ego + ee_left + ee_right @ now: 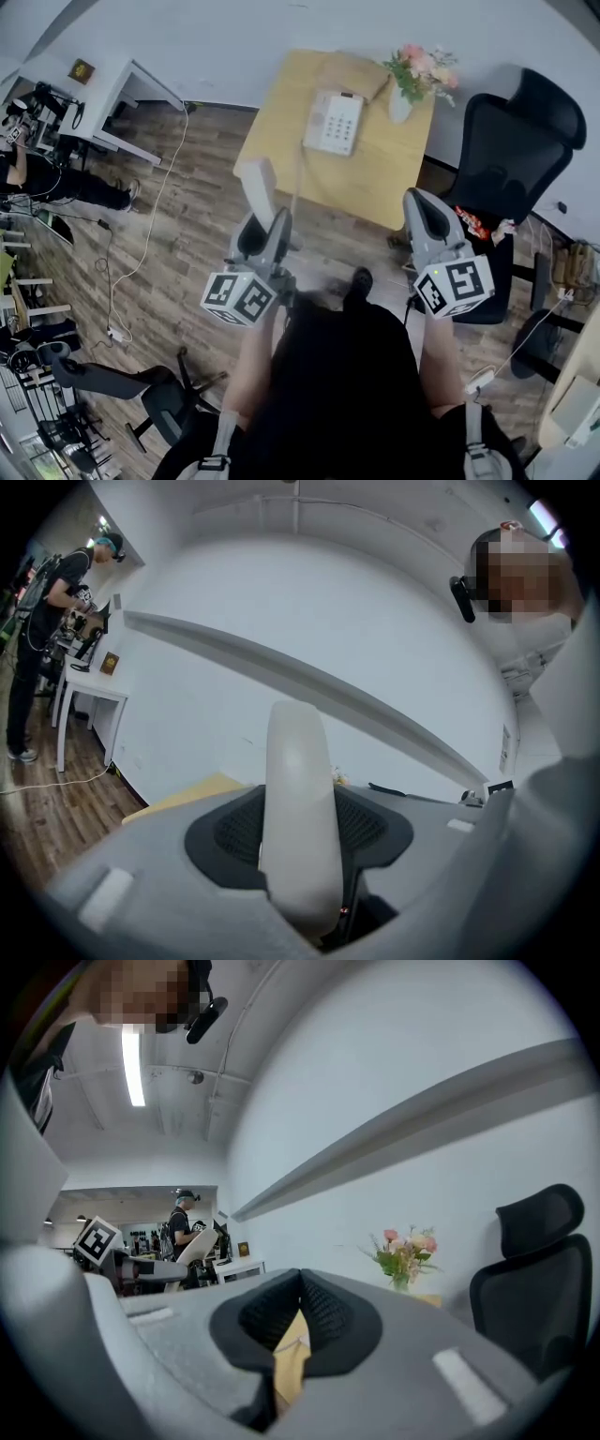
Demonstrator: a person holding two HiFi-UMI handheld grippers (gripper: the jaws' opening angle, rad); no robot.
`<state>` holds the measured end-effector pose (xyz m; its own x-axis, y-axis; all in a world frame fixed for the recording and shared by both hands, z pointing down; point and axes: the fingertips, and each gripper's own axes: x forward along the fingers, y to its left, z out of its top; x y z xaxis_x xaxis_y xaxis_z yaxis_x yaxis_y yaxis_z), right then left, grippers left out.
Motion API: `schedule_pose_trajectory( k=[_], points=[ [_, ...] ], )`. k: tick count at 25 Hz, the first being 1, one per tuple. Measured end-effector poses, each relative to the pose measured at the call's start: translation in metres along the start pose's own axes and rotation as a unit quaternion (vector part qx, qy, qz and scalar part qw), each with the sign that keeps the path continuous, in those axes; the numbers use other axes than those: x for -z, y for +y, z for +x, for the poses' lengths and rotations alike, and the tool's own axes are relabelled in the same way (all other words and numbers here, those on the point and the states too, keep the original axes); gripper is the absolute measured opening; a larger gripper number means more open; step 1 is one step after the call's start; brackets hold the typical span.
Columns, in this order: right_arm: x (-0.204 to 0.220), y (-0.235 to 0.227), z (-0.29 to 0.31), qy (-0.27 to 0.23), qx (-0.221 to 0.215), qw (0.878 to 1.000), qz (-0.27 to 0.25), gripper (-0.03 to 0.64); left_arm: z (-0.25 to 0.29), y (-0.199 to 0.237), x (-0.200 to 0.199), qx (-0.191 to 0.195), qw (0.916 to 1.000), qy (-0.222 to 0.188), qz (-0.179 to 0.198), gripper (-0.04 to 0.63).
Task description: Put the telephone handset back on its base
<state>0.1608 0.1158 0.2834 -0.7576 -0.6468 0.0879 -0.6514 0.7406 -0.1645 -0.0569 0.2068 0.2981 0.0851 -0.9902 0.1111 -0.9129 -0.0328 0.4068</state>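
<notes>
Wooden table, handset in left gripper

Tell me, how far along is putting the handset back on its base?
Done: the white telephone handset is gripped in the left tool. In hand: it hangs short of the light wooden table. Left: setting it on the white keypad base there. The right tool is empty.

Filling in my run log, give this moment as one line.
left gripper: holds telephone handset | right gripper: jaws together, empty | telephone base: on table, handset off
</notes>
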Motion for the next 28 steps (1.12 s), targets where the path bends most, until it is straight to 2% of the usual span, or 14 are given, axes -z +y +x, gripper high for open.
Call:
schedule_pose_trajectory(
  k=[8,11,15,28],
  points=[
    [0.008,-0.026,-0.021,0.012,-0.01,1.0,0.002,0.003,0.001,-0.023,0.024,-0.025,0.9997,0.008,0.003,0.219],
    [0.013,-0.034,-0.029,0.017,-0.004,1.0,0.007,0.003,0.003,-0.025,0.033,-0.027,0.9995,0.015,0.001,0.219],
    [0.02,-0.045,-0.032,0.031,0.01,0.999,0.007,0.003,0.011,-0.026,0.037,-0.027,0.9993,0.022,0.015,0.219],
    [0.01,-0.056,0.0,0.032,0.019,0.999,-0.002,0.003,0.055,-0.001,0.03,-0.012,0.9991,0.037,0.019,0.219]
  ],
)
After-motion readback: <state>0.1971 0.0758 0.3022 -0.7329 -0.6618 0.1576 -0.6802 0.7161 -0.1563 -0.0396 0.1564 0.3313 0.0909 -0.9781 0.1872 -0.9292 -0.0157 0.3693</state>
